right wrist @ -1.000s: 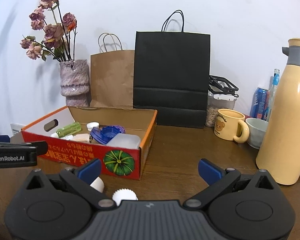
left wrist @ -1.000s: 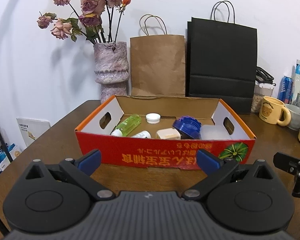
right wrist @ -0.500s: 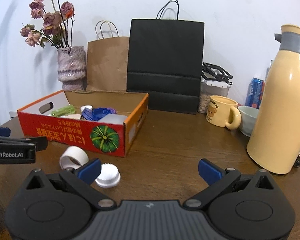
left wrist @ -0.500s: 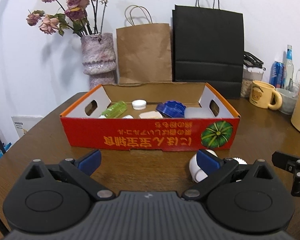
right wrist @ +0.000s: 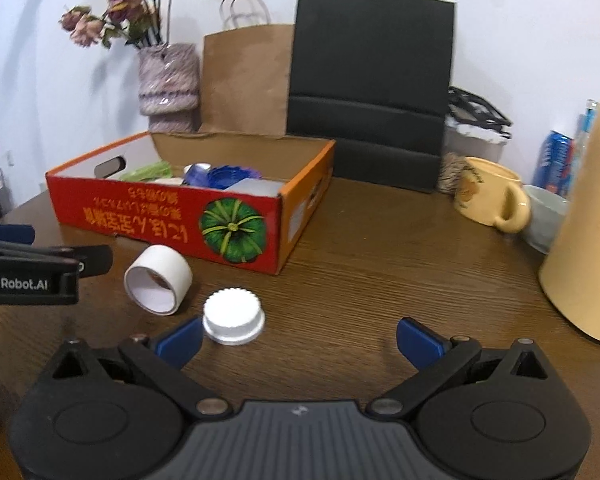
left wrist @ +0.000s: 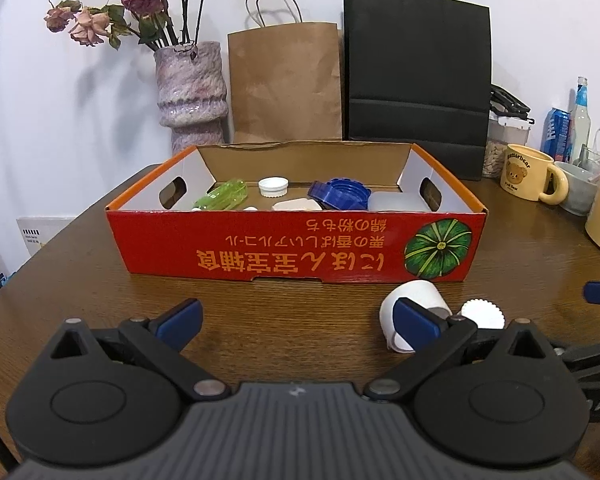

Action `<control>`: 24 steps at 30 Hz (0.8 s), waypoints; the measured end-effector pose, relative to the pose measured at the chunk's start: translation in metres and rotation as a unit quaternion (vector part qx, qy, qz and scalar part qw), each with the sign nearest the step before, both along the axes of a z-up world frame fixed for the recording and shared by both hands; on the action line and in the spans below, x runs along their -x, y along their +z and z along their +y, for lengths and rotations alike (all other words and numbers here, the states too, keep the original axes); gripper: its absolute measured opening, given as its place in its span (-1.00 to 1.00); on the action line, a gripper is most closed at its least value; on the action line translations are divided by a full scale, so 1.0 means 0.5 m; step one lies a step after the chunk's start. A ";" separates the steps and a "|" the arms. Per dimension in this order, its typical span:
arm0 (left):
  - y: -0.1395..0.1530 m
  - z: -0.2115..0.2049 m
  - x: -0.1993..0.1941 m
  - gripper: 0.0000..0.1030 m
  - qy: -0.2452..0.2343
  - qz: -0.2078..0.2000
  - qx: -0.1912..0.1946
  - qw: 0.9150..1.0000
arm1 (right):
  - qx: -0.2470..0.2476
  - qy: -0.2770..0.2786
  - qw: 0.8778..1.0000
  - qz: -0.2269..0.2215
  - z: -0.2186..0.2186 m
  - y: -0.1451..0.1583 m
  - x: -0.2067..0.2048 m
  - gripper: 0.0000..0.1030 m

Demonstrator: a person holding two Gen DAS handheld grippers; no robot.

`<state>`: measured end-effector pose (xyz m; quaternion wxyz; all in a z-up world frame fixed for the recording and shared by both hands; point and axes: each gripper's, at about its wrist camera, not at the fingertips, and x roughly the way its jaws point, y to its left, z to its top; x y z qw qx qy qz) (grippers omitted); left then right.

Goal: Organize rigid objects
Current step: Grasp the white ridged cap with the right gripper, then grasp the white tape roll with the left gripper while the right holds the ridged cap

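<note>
A red cardboard box (left wrist: 300,248) (right wrist: 172,220) on the wooden table holds a green bottle (left wrist: 222,196), a white cap (left wrist: 273,186), a blue lid (left wrist: 340,196) and a clear container (left wrist: 396,202). In front of the box lie a white tape roll (left wrist: 420,300) (right wrist: 158,280) on its side and a ridged white cap (left wrist: 482,314) (right wrist: 233,316). My left gripper (left wrist: 296,316) is open and empty, its right finger in front of the roll. My right gripper (right wrist: 300,338) is open and empty, its left finger beside the ridged cap.
A vase of dried roses (left wrist: 190,92), a brown paper bag (left wrist: 284,84) and a black bag (left wrist: 418,80) stand behind the box. A yellow mug (left wrist: 530,178) (right wrist: 490,196), a bowl (right wrist: 544,220), a blue can (left wrist: 556,134) and a tall cream flask (right wrist: 584,220) crowd the right.
Both grippers have pulled back from the box and tilted down. The tape roll and ridged cap now show in front of the box. Both grippers stay open.
</note>
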<state>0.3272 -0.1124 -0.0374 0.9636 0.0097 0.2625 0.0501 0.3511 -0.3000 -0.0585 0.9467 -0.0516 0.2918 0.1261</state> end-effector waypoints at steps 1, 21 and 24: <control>0.000 0.001 -0.001 1.00 0.000 -0.001 0.001 1.000 | 0.002 0.003 1.000 0.002 0.005 -0.003 -0.005 0.98; 0.004 0.013 -0.011 1.00 0.001 -0.004 0.012 1.000 | -0.025 0.058 0.998 0.024 0.042 -0.016 -0.044 -0.24; 0.004 0.009 -0.012 1.00 -0.001 -0.004 0.013 1.000 | -0.032 0.047 0.998 0.015 0.030 -0.008 -0.042 -0.24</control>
